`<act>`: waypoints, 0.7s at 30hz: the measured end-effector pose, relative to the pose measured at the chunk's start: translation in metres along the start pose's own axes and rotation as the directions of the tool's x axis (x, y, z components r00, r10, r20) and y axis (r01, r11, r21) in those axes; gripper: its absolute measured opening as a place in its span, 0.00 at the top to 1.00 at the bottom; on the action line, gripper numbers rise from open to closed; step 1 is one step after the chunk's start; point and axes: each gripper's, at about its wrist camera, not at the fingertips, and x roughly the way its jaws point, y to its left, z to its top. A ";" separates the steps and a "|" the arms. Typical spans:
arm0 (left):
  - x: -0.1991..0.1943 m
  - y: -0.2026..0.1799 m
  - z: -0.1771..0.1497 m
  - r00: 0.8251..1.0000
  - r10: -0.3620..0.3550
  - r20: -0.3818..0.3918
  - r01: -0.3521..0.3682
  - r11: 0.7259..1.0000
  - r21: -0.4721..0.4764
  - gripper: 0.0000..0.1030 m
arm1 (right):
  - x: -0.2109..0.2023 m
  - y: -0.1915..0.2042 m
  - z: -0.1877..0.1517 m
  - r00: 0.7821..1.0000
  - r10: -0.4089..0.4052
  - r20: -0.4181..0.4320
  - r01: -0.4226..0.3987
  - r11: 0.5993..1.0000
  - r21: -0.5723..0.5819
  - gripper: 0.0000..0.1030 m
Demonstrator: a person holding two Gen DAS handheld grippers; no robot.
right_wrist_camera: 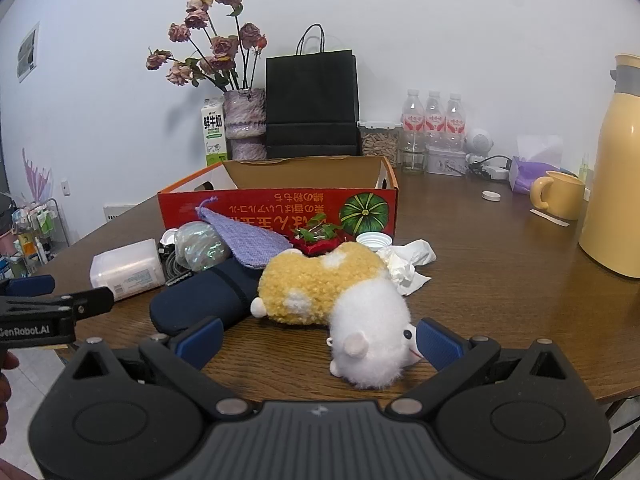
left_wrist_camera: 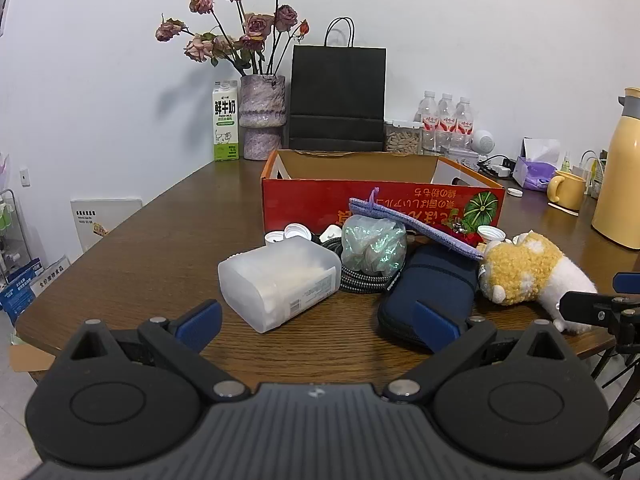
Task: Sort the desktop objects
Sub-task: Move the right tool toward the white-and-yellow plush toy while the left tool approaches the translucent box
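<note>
Nearest the left wrist camera, the left gripper (left_wrist_camera: 316,326) is seen with its blue-padded fingers spread fully apart and nothing held; only bare wooden table (left_wrist_camera: 160,248) lies between them. Just beyond its fingertips a frosted plastic box (left_wrist_camera: 280,280) with a small printed label, too small to read, is laid on its side, and a navy pouch (left_wrist_camera: 430,292) is found beside it. Behind these, a coiled braided cable (left_wrist_camera: 364,280), an iridescent crumpled ball (left_wrist_camera: 374,246), a lilac cloth bag (left_wrist_camera: 416,228) and several white bottle caps (left_wrist_camera: 288,234) are crowded against a red cardboard box (left_wrist_camera: 380,200), open at the top, on which upside-down Japanese lettering and a green pumpkin are printed.

The right gripper (right_wrist_camera: 318,340) is likewise held wide open and empty, though the white head of a yellow-and-white plush toy (right_wrist_camera: 332,292) is lying between its fingers without being pressed. Crumpled tissue (right_wrist_camera: 408,264) is seen just behind the toy. "GenRobot.AI" is read on the side of the left gripper at the edge of the right wrist view.

Along the wall are ranged a milk carton (left_wrist_camera: 226,122) marked "鲜牛奶", a vase of dried roses (left_wrist_camera: 264,116), a black paper bag (left_wrist_camera: 338,98), three red-labelled water bottles (left_wrist_camera: 446,120), a yellow mug (right_wrist_camera: 558,194) and a yellow thermos (right_wrist_camera: 618,168).
</note>
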 end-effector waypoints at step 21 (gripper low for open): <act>0.001 -0.001 -0.001 1.000 -0.006 -0.007 0.006 1.000 0.002 0.00 | -0.001 -0.001 0.001 1.000 0.002 -0.002 -0.002 1.000 -0.002 0.00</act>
